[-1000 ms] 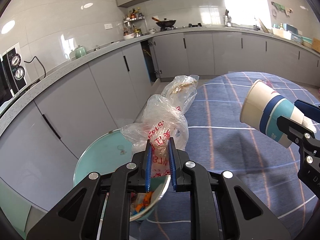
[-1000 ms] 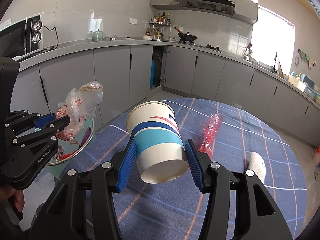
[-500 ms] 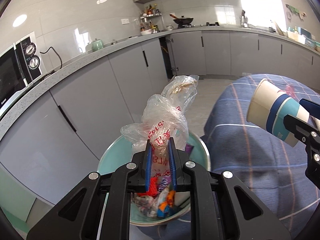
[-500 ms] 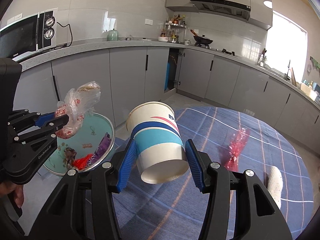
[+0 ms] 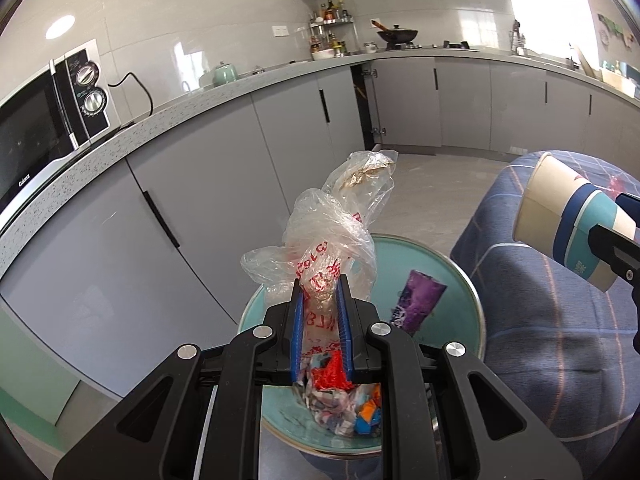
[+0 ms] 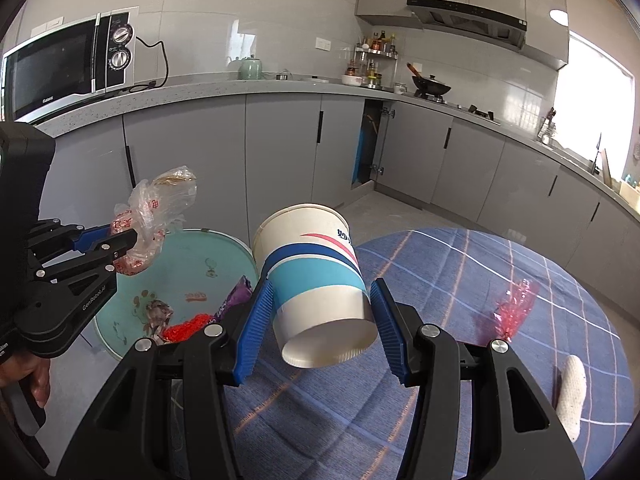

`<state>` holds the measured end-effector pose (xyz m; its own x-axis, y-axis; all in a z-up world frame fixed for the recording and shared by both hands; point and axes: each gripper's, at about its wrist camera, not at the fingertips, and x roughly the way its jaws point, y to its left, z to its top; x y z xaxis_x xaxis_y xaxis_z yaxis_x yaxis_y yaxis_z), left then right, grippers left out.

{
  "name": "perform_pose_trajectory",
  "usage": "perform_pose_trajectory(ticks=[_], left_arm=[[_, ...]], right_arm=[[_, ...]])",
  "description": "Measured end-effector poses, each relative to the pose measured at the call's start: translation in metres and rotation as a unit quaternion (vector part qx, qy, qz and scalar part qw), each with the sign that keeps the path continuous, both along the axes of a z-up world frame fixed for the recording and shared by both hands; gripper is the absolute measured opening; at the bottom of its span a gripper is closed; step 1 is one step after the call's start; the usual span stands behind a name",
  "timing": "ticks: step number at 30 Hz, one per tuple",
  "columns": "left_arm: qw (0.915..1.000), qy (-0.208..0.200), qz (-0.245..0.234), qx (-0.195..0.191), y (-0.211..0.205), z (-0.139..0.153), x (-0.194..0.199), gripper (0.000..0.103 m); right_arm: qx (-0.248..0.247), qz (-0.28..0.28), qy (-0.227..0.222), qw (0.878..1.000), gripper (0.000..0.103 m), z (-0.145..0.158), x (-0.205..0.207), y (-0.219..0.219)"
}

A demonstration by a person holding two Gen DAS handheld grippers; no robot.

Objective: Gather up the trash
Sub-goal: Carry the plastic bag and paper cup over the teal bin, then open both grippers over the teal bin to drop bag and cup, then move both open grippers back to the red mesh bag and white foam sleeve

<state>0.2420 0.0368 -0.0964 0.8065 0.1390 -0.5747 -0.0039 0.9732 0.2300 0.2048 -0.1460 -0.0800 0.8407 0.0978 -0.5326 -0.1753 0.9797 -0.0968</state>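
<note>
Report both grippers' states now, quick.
Left gripper: closed on the crumpled plastic bag.
Right gripper: closed on the paper cup, held tilted.

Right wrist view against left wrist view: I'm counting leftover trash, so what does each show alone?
Only the right wrist view: a crumpled red cellophane wrapper and a white wad on the blue checked tablecloth.
Only the left: torn coloured scraps on the bin's floor.
Both: the round teal bin, the clear printed plastic bag, the blue-banded paper cup.
</note>
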Motion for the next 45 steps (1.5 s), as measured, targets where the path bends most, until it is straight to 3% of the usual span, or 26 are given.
perform_pose_trajectory(ticks=[23, 25, 26, 28, 30, 33, 37, 45], left_arm=[[0.9995, 0.015, 0.029, -0.005, 0.026, -0.013, 0.010, 0.017], [0.9993, 0.017, 0.032, -0.007, 0.027, -0.015, 0.011, 0.022], [0.9992, 0.018, 0.034, -0.006, 0.028, -0.016, 0.011, 0.025], [0.9991, 0.020, 0.036, -0.008, 0.030, -0.017, 0.013, 0.039], [0.9990, 0.020, 0.039, -0.006, 0.031, -0.018, 0.013, 0.043], [0.9987, 0.018, 0.047, -0.007, 0.034, -0.018, 0.012, 0.059], [0.9988, 0.014, 0.047, -0.006, 0.031, -0.016, 0.008, 0.067], [0.9993, 0.008, 0.037, -0.001, 0.016, -0.011, 0.001, 0.072]], right_arm=[[-0.005, 0.067, 0.007, 0.998, 0.052, -0.009, 0.026, 0.049], [-0.002, 0.075, 0.007, 0.997, 0.053, -0.010, 0.028, 0.051], [-0.001, 0.077, 0.005, 0.997, 0.065, -0.011, 0.029, 0.052], [0.005, 0.074, -0.004, 0.997, 0.078, -0.011, 0.028, 0.052], [0.007, 0.073, -0.001, 0.997, 0.078, -0.012, 0.028, 0.050], [0.008, 0.067, 0.000, 0.998, 0.078, -0.012, 0.027, 0.047], [0.007, 0.063, 0.001, 0.998, 0.078, -0.012, 0.024, 0.042], [0.001, 0.040, 0.007, 0.999, 0.078, -0.013, 0.012, 0.022]])
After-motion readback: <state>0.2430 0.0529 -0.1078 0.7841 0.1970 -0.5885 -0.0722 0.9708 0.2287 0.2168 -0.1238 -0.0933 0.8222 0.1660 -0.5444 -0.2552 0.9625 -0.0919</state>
